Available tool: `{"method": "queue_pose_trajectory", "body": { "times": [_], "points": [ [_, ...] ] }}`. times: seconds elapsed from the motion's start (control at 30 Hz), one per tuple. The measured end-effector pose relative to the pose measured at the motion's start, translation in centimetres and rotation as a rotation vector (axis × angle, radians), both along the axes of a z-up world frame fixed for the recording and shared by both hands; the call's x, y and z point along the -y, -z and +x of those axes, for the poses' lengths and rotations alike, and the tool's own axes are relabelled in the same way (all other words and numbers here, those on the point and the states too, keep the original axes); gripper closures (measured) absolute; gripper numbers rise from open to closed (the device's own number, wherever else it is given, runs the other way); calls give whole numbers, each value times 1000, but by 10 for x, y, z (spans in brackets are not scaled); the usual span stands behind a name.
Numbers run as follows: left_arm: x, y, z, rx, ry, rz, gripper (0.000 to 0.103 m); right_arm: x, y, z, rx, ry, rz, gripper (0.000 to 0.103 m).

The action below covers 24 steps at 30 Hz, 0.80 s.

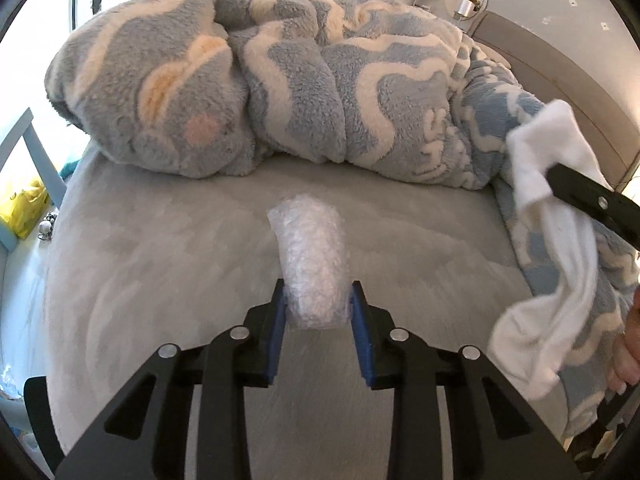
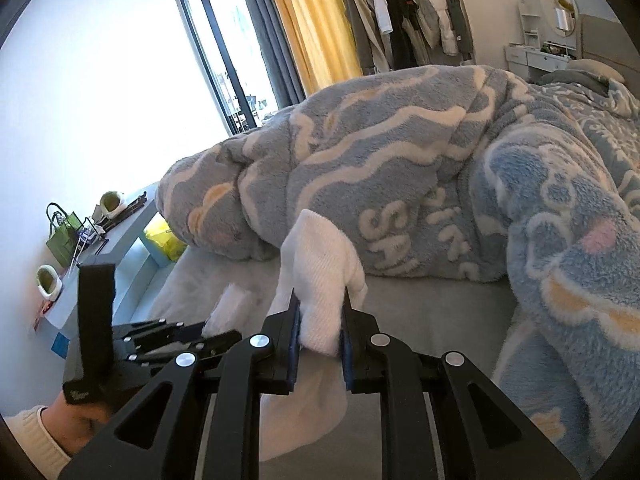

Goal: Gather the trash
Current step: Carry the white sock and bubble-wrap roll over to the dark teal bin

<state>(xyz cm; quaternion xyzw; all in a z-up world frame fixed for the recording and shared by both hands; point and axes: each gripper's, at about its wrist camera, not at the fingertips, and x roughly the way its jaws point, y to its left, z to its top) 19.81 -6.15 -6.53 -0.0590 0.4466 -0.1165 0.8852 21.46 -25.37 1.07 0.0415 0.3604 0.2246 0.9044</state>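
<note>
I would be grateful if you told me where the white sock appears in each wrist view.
Left wrist view: the white sock hangs at the right edge, clamped in the right gripper.
Right wrist view: bottom centre, between the pads.
Shared landmark: the blue fleece blanket.

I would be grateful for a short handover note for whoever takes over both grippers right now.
Left gripper: blue pads pressed on the near end of the bubble wrap roll, which lies on the grey bed sheet.
Right gripper: shut on a white sock, held up clear of the bed, its tail hanging below.
The blue fleece blanket is heaped behind both.
Done: both items gripped.
Left: lift the roll and carry both away; no bin is in view.
</note>
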Motion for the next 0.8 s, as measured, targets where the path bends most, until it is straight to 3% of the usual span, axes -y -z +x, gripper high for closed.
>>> {"method": "queue_pose_trajectory", "body": {
  "times": [0.43, 0.8],
  "points": [
    [-51, -19, -49, 8, -44, -13, 70, -55, 7, -25, -8, -52, -8, 86],
    [-102, -30, -91, 29, -97, -10, 70, -105, 0, -48, 3, -94, 50, 86]
  ]
}}
